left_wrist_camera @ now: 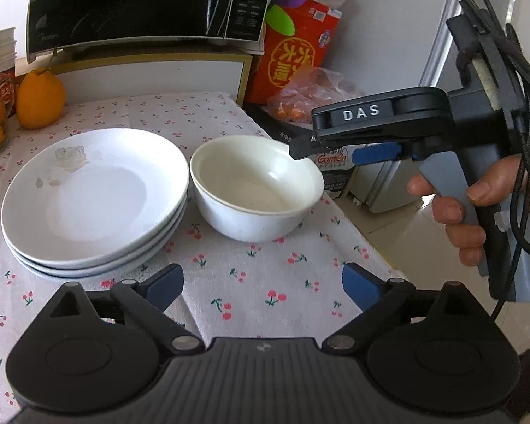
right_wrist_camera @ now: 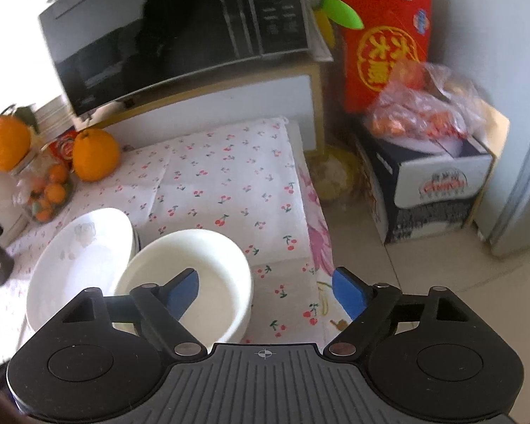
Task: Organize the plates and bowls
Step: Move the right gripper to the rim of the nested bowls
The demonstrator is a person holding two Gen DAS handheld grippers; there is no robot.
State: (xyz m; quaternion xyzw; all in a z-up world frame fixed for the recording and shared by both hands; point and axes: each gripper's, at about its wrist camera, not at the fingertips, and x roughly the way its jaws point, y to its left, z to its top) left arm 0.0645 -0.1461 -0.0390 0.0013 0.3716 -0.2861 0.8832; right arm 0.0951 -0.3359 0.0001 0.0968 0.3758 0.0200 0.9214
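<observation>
A stack of white plates [left_wrist_camera: 92,198] sits on the cherry-print tablecloth [left_wrist_camera: 229,275]. A white bowl [left_wrist_camera: 256,185] stands just right of it. My left gripper [left_wrist_camera: 261,282] is open and empty above the cloth, in front of both. My right gripper [left_wrist_camera: 335,148] is open and hovers over the bowl's right rim. In the right wrist view the right gripper [right_wrist_camera: 265,291] straddles the bowl's [right_wrist_camera: 194,275] right rim, its left finger [right_wrist_camera: 183,291] over the inside, its right finger outside. The plates [right_wrist_camera: 77,258] lie to the left.
A microwave [left_wrist_camera: 141,3] stands on a shelf at the back. Oranges [left_wrist_camera: 40,97] and a jar of small fruit [right_wrist_camera: 46,190] are at the back left. A red box [left_wrist_camera: 293,60], a bag [right_wrist_camera: 424,106] and a carton [right_wrist_camera: 438,180] are off the table's right edge.
</observation>
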